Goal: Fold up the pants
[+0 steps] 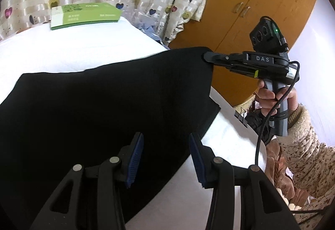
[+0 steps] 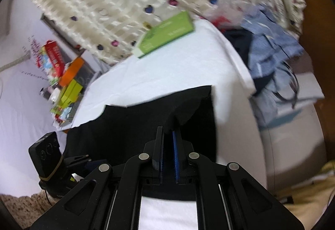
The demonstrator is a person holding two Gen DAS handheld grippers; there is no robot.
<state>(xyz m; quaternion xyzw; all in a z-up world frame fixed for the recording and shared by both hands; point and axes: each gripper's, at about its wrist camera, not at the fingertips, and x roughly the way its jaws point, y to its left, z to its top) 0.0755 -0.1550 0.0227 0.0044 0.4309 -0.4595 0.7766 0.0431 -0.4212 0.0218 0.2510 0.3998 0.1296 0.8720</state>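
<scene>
Fold is underway, not finished. The black pants [image 1: 100, 108] lie spread across the white table [image 1: 62, 49], and one corner is lifted off the surface at the right edge, so you look to be partway into carrying that end over. No tidy folded stack shows yet; judging by how much cloth lies flat, most of the folding is left.

Your right gripper [image 1: 206, 56] is clamped narrow on that raised corner of the pants. In its own view the blue pads [image 2: 174, 158] sit close together with dark cloth pinched between them, and the fabric ridges up just ahead of the fingers.

Your right hand [image 1: 270, 96] holds the handle out beyond the table's right edge, gripper pointing in toward the cloth, patterned sleeve [image 1: 309, 158] trailing below.

Your left gripper [image 1: 166, 160] hangs over the near part of the pants, tilted downward, jaws standing fairly wide with nothing pressed between the pads; cloth shows beneath the gap.

A green box [image 1: 85, 15] rests at the table's far end, well apart from the pants.
</scene>
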